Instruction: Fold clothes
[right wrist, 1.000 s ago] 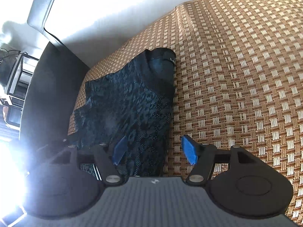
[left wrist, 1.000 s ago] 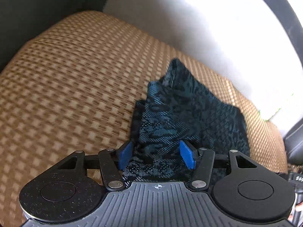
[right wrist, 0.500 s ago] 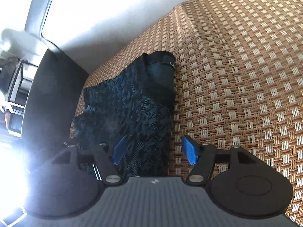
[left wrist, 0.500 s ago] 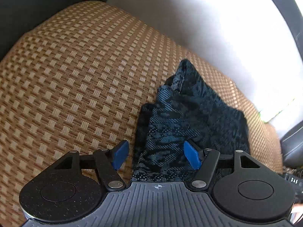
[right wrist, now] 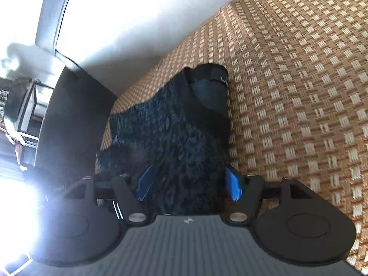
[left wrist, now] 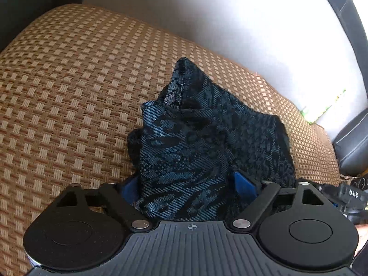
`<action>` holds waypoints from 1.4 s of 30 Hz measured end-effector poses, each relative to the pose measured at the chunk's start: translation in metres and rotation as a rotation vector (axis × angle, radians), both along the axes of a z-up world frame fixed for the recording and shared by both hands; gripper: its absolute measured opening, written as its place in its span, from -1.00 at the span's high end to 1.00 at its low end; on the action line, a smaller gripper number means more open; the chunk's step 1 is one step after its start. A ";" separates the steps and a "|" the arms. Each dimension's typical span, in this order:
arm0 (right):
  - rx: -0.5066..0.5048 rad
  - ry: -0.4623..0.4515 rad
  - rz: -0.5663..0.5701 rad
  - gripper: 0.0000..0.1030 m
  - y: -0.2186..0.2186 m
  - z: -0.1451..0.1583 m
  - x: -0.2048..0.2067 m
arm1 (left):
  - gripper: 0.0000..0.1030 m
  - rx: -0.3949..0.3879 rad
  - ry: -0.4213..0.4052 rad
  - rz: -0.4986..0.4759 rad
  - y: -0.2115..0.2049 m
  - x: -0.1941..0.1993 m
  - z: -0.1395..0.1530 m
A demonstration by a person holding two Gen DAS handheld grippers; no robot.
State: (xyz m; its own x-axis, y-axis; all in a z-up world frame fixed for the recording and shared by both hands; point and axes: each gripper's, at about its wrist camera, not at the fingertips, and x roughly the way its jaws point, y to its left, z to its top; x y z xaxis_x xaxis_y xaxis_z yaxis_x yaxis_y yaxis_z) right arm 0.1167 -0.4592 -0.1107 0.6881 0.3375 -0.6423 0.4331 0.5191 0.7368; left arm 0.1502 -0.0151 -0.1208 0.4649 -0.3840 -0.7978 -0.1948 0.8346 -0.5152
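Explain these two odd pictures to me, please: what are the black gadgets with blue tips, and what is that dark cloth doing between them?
No robot here: a person holds a tool in each hand, and each carries a wide-angle camera looking forward along its two fingers. One picture comes from the left hand-held gripper, the other from the right hand-held gripper. The blue tips are the finger pads. On the woven brown mat lies a dark blue patterned garment, partly folded; its neckline shows in the right view. Both tools stand open, with an edge of the cloth between their fingers, not yet pinched.
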 end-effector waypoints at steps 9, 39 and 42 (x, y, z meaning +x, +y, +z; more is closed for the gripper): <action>0.117 -0.026 -0.061 -0.36 0.000 -0.014 -0.008 | -0.44 -0.089 0.011 0.092 0.007 0.000 -0.009; -0.362 -0.025 -0.111 0.72 -0.249 0.119 -0.186 | 0.53 -0.060 -0.186 -0.051 -0.398 0.103 0.050; -0.408 -0.033 -0.138 0.72 -0.303 0.101 -0.196 | 0.40 -0.007 -0.152 -0.039 -0.441 0.130 0.026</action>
